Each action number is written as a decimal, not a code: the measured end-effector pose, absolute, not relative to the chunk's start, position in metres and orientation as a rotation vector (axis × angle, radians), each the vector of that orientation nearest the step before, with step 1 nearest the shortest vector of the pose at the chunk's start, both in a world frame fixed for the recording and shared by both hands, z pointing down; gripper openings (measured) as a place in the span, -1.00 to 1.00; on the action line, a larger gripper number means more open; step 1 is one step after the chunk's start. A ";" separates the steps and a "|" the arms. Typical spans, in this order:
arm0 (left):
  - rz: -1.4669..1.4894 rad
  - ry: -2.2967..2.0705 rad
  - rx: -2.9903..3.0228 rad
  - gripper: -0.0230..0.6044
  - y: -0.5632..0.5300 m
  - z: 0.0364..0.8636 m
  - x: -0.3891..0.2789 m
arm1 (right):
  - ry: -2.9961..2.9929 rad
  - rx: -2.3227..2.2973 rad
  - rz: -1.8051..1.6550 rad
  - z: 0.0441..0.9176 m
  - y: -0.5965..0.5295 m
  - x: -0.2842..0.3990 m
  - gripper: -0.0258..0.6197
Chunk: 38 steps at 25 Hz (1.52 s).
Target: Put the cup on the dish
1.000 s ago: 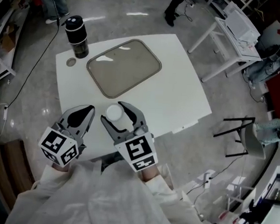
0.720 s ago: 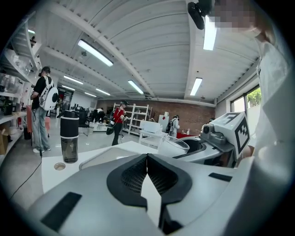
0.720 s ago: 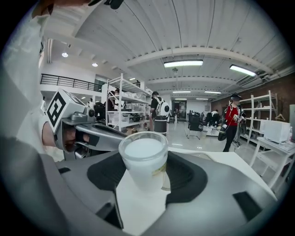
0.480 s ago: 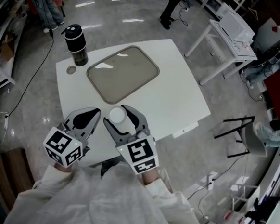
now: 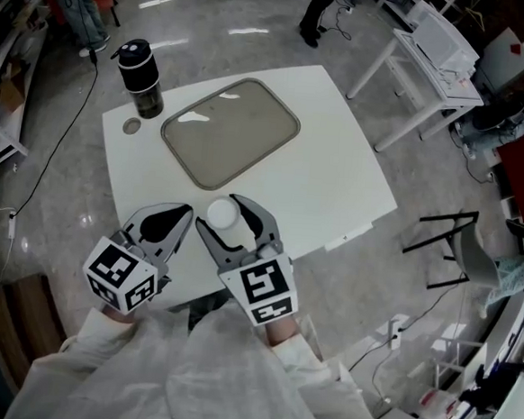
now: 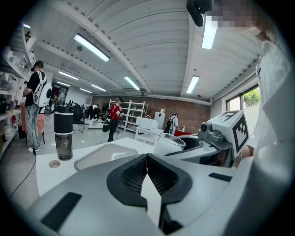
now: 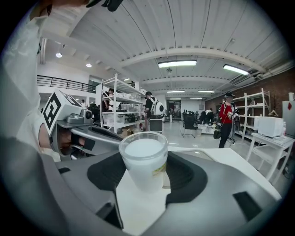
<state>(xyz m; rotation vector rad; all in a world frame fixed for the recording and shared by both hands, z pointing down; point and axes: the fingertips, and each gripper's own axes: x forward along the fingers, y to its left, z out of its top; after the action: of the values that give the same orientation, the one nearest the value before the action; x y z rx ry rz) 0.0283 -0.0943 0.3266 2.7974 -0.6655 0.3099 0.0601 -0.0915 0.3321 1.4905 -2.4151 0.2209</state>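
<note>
A white cup (image 5: pixel 221 213) stands upright near the table's front edge, and my right gripper (image 5: pixel 217 211) is shut on it with a jaw pressed to each side. The right gripper view shows the cup (image 7: pixel 144 161) full of something white, held between the black pads (image 7: pixel 103 173). My left gripper (image 5: pixel 186 212) sits just left of it, shut on nothing, its tips meeting in the left gripper view (image 6: pixel 147 156). The dish, a grey-beige tray (image 5: pixel 232 129), lies empty farther back on the table, well beyond both grippers.
A black bottle (image 5: pixel 139 77) stands at the table's far left corner with a small round disc (image 5: pixel 131 126) beside it. The white table (image 5: pixel 336 183) ends just in front of the grippers. Another white table (image 5: pixel 437 55) and people stand on the floor beyond.
Almost nothing has changed. The cup stays between the right jaws near the front edge, the left gripper stays shut beside it, and only the head view has shifted a little.
</note>
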 end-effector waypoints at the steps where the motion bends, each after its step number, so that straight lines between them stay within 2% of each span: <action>1: 0.311 -0.666 2.798 -0.90 -0.097 0.327 0.030 | -2.418 1.490 0.225 0.333 -0.094 0.062 -0.07; 38: 0.312 -0.834 2.666 -0.90 -0.275 0.361 0.104 | -2.475 1.303 0.257 0.363 -0.276 0.135 -0.07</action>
<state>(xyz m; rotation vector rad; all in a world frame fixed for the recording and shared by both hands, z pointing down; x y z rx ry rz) 0.1043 -0.2751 0.3609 2.6664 -0.8338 0.3119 0.1352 -0.2762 0.3629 1.3029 -2.4747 0.2571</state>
